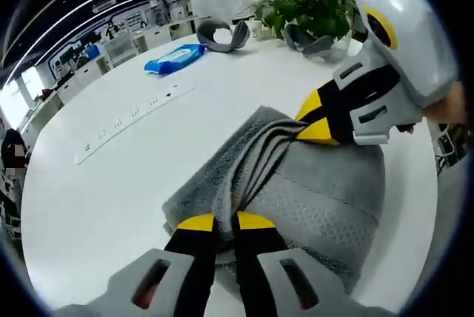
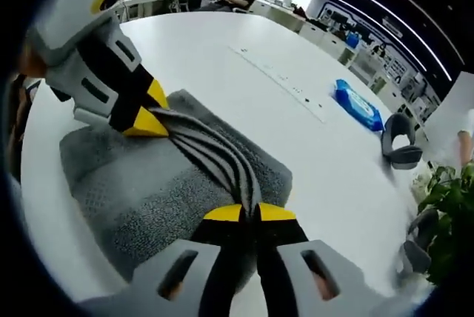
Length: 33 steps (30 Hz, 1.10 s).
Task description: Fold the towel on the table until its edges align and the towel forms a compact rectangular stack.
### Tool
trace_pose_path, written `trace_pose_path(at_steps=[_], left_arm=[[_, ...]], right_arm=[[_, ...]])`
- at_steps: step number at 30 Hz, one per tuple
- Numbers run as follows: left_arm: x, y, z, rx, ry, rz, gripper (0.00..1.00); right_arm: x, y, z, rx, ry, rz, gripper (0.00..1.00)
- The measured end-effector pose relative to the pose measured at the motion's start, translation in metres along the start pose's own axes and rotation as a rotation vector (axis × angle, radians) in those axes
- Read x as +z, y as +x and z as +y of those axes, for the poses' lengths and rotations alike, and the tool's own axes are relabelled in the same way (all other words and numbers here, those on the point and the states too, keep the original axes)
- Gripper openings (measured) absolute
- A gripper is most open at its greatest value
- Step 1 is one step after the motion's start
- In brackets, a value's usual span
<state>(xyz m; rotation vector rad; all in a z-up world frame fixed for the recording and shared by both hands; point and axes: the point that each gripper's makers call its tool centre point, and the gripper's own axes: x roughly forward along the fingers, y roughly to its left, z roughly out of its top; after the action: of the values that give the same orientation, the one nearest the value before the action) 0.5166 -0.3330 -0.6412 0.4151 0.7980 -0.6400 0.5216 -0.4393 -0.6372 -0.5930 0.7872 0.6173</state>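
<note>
Mid-fold: the grey towel lies bunched on the white bench, its gathered edge pinched at one end by the left gripper and at the other by the right gripper. Layers probably overlap unevenly. Next, both should carry the edge across together and lay it flush.

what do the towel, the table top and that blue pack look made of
Towel: soft grey woven cloth, likely cotton terry, matte, with a dotted waffle texture and bunched folds between the two grippers. Table top: smooth white hard surface, perhaps laminate, with a faint sheen and no grain. Blue pack: thin glossy plastic film, judging by its wrinkles and highlights; probably a soft wipes pouch.
</note>
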Motion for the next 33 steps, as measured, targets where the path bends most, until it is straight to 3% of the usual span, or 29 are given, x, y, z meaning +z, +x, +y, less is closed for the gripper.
trace_pose_path(at_steps=[2, 7, 11, 12, 15, 19, 21, 24, 28, 30, 33], left_arm=[[0.0, 0.0, -0.004, -0.015, 0.039, 0.003, 0.08], [-0.006, -0.006, -0.019, -0.077, 0.029, 0.033, 0.08], [-0.008, -0.009, -0.027, -0.068, 0.039, 0.026, 0.08], [-0.006, -0.01, -0.023, -0.026, 0.011, 0.005, 0.09], [-0.002, -0.018, -0.021, -0.001, -0.105, -0.016, 0.1], [0.009, -0.034, -0.016, -0.008, -0.212, -0.137, 0.18], [0.01, -0.041, -0.014, -0.017, -0.269, -0.155, 0.2], [0.017, -0.061, -0.009, -0.009, -0.323, -0.251, 0.26], [0.019, -0.086, -0.012, -0.012, -0.34, -0.307, 0.36], [0.022, -0.101, -0.013, 0.021, -0.301, -0.36, 0.43], [0.018, -0.126, -0.02, 0.041, -0.308, -0.4, 0.5]], right_arm=[[-0.004, -0.004, 0.003, 0.008, 0.01, 0.013, 0.03], [-0.019, -0.016, 0.013, 0.032, 0.049, 0.021, 0.03], [-0.025, -0.024, 0.017, 0.05, 0.076, 0.01, 0.03], [-0.022, -0.025, 0.016, 0.046, 0.071, -0.019, 0.04], [-0.017, -0.03, 0.013, 0.046, 0.107, -0.045, 0.06], [0.004, -0.043, 0.003, -0.011, 0.13, -0.171, 0.16], [0.003, -0.05, 0.004, -0.016, 0.143, -0.172, 0.19], [0.008, -0.061, 0.007, -0.003, 0.194, -0.225, 0.19], [0.014, -0.086, 0.012, 0.012, 0.256, -0.307, 0.25], [0.018, -0.1, 0.013, 0.016, 0.274, -0.355, 0.27], [0.019, -0.128, 0.018, 0.02, 0.306, -0.43, 0.33]])
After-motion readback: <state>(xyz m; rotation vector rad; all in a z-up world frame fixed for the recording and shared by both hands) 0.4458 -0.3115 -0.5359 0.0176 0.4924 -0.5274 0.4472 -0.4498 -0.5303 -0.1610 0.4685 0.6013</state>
